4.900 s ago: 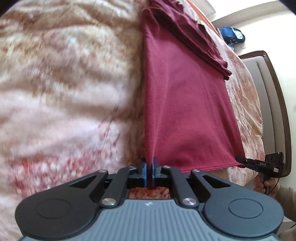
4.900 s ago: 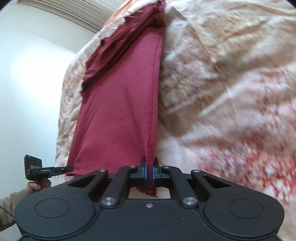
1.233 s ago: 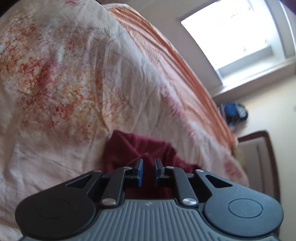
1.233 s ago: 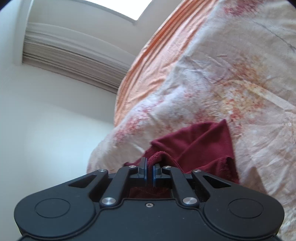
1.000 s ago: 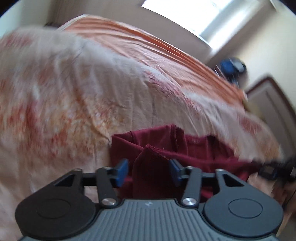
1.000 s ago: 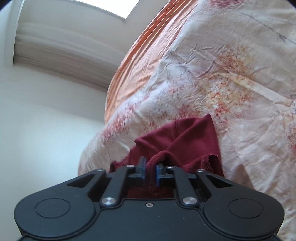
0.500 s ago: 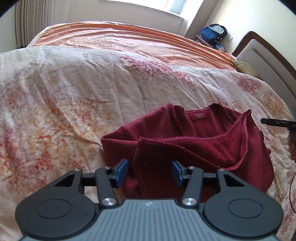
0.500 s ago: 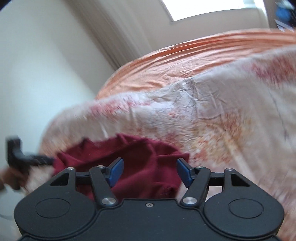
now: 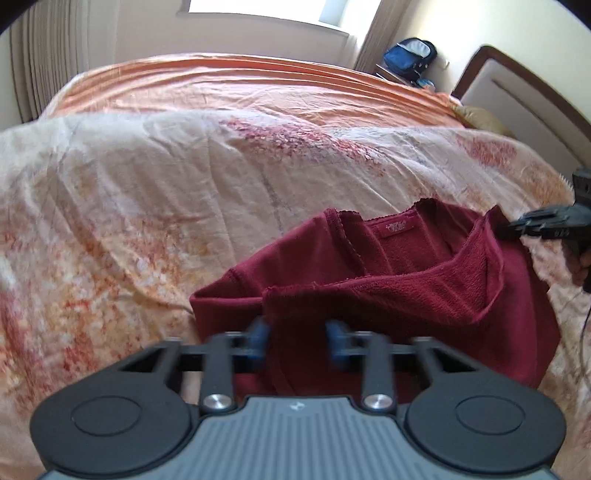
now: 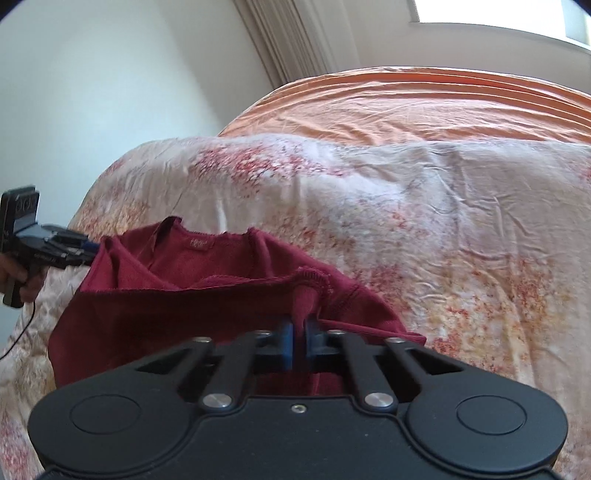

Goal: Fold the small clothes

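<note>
On the bed [image 9: 524, 110], over a floral quilt [image 9: 147, 206], toward the near edge: a maroon top [image 9: 406, 295], part folded and rumpled, neckline and sewn-in label turned up toward the far edge. Lower half doubled back over the body, its raw hem running across the middle in a loose ridge. Nothing else on the quilt around it.

Left claw [image 9: 295, 339]: poised at the near left corner of the folded cloth, pointing steeply down. Blue pads [image 9: 258, 338] blurred, just now closing, the hem layer between them. Pads not yet seen to pinch the cloth, a gap showing on either side.

Right claw [image 10: 298, 341]: just closed, pads drawn almost together. Nipped tight on a small raised fold of the top at the stitched hem, on the opposite side of the garment from the left claw. Cloth pulled up into a little peak between the pads.

Seen from each wrist camera, at the far side of the garment: the other claw, tip at the cloth's edge, with a hand [image 10: 22, 280] on its handle.

Beyond the quilt's far edge, a bare orange sheet [image 9: 240, 88]. Past the headboard end, a blue bag [image 9: 408, 57] by the window [image 9: 266, 7].
</note>
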Demonstrator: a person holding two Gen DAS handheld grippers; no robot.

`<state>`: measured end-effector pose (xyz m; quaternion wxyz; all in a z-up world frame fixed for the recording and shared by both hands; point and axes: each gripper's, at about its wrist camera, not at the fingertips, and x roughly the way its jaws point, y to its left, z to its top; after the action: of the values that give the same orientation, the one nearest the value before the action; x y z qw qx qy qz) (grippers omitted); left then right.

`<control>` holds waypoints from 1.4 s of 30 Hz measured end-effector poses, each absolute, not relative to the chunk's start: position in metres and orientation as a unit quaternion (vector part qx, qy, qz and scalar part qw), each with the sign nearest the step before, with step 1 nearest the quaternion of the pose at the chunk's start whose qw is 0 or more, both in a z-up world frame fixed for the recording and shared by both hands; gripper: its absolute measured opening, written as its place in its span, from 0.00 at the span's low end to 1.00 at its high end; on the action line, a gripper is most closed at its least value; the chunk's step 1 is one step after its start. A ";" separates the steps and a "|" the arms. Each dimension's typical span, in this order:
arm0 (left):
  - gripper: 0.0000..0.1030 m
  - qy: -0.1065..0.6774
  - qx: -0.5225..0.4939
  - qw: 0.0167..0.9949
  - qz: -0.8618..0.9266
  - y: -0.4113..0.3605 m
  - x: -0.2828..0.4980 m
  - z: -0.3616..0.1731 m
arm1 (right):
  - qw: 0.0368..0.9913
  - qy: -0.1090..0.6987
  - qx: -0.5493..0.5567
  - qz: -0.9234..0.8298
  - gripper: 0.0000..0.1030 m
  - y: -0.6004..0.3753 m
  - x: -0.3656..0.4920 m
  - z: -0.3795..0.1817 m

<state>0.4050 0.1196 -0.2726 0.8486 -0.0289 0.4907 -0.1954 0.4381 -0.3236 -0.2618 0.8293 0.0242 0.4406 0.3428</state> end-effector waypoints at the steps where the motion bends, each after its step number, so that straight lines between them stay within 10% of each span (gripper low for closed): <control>1: 0.07 0.490 -0.028 0.848 -0.199 0.119 0.404 -0.272 | 0.831 0.438 0.028 0.341 0.05 -0.325 0.437 -0.260; 19: 0.06 0.491 -0.167 0.851 -0.081 0.161 0.434 -0.286 | 0.846 0.449 0.180 0.223 0.04 -0.363 0.463 -0.280; 21: 0.20 0.488 -0.162 0.855 -0.062 0.161 0.434 -0.286 | 0.845 0.452 0.192 0.210 0.10 -0.363 0.461 -0.287; 25: 0.51 0.466 -0.181 0.866 -0.029 0.174 0.428 -0.275 | 0.853 0.446 0.214 0.169 0.51 -0.374 0.459 -0.285; 42: 0.68 0.437 -0.055 0.889 -0.124 0.067 0.431 -0.263 | 0.865 0.390 0.075 0.305 0.62 -0.257 0.441 -0.241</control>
<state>0.4308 0.0665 -0.2633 0.8892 -0.0550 0.4369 -0.1244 0.4409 -0.2574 -0.2411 0.8654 0.0754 0.3901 0.3054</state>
